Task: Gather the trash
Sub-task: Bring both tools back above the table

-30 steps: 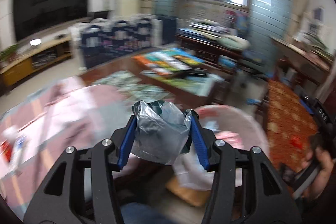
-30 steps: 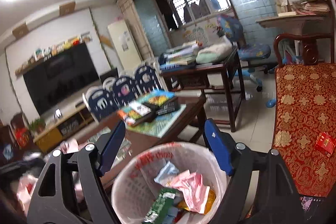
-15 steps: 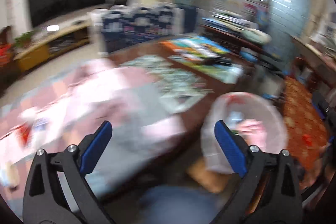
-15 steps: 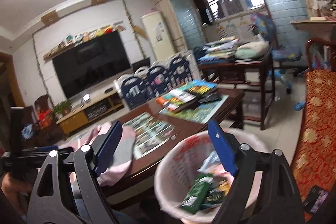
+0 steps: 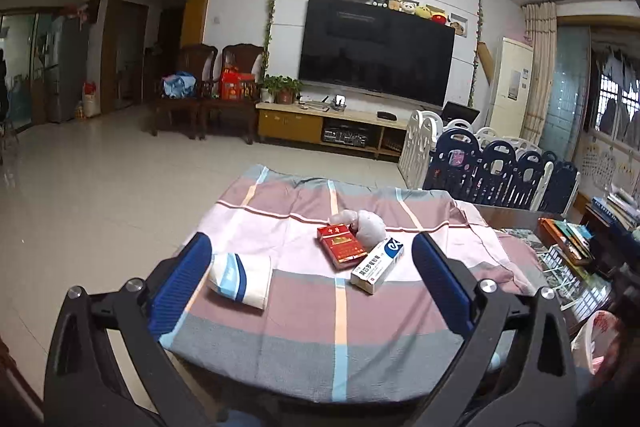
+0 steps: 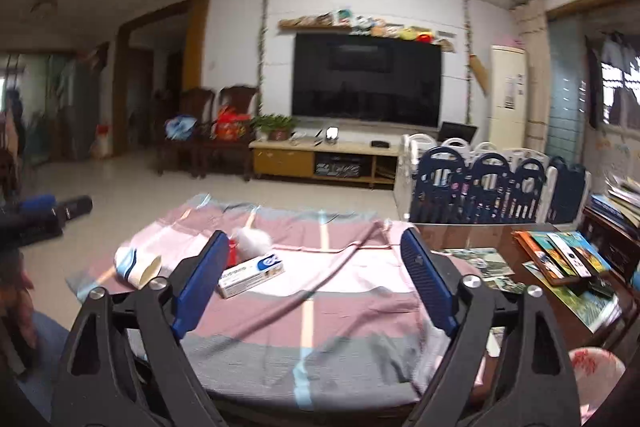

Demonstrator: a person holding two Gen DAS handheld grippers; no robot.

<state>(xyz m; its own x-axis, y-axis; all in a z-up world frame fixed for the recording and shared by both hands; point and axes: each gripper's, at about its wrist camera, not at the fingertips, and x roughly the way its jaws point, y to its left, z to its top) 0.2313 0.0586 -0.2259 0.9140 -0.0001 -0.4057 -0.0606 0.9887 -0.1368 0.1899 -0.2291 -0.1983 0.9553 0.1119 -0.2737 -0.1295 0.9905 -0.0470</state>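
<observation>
trash lies scattered over the striped pink, mauve and grey cloth (image 5: 304,311) that covers the table: a red rectangular cigarette pack (image 5: 341,241) sits near the middle of the cloth, a crumpled whitish plastic wad (image 5: 366,223) touches its far right corner, and a white and blue cardboard medicine box (image 5: 378,263) lies just beside the pack on the right, angled toward the near edge. a flattened white paper cup with blue bands (image 5: 239,279) rests toward the left edge of the cloth, well apart from the other three. the left gripper (image 5: 314,279) hovers over the near edge with its blue-padded jaws spread wide and nothing between them; the cup shows just inside its left finger. the right gripper (image 6: 316,279) also faces the cloth from the near side, its jaws opening with nothing clamped; the medicine box (image 6: 252,274) appears just inside its left finger and the pack is mostly hidden behind that finger. a white mesh bin with a red-printed liner (image 5: 596,341) stands off the near right corner of the table, only its rim in view. books (image 6: 560,259) lie on the bare wooden surface past the cloth's right edge.
</observation>
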